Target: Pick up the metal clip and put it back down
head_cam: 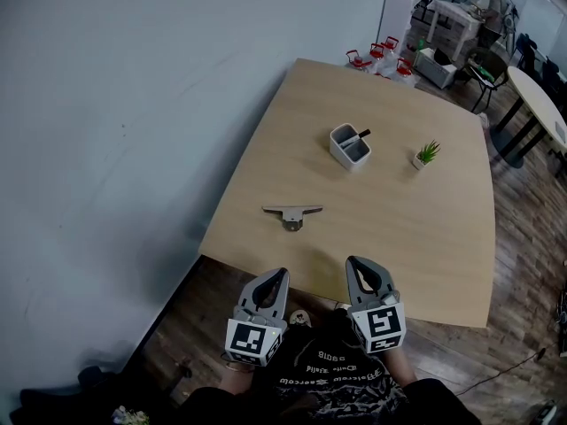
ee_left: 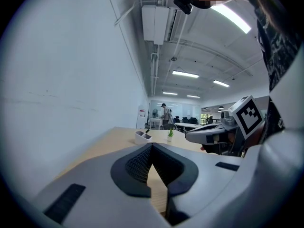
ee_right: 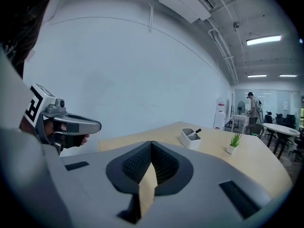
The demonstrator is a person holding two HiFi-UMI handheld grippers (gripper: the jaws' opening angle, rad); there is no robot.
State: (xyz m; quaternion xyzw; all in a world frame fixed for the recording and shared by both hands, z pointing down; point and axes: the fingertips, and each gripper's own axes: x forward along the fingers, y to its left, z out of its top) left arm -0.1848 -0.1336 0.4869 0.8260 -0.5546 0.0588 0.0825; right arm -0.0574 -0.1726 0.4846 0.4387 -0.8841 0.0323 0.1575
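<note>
The metal clip (head_cam: pixel 292 213) lies flat on the wooden table (head_cam: pixel 425 246), near its front left part, untouched. My left gripper (head_cam: pixel 282 274) and right gripper (head_cam: pixel 351 261) hover side by side just before the table's near edge, short of the clip. Both are shut, their tips meeting with nothing between them. In the left gripper view my left gripper (ee_left: pixel 152 145) shows closed jaws, with the right gripper's body (ee_left: pixel 213 132) beside it. The right gripper view gives the same closed tips on my right gripper (ee_right: pixel 151 142) and the left gripper's body (ee_right: pixel 66 125) at the left. The clip is hidden in both gripper views.
A white pen holder (head_cam: pixel 350 145) with a dark pen and a small potted plant (head_cam: pixel 426 155) stand farther back on the table. A white wall (head_cam: pixel 106 104) runs along the left. Red-and-white items (head_cam: pixel 379 58) sit on the floor beyond the table. A person (head_cam: pixel 494 3) stands far behind.
</note>
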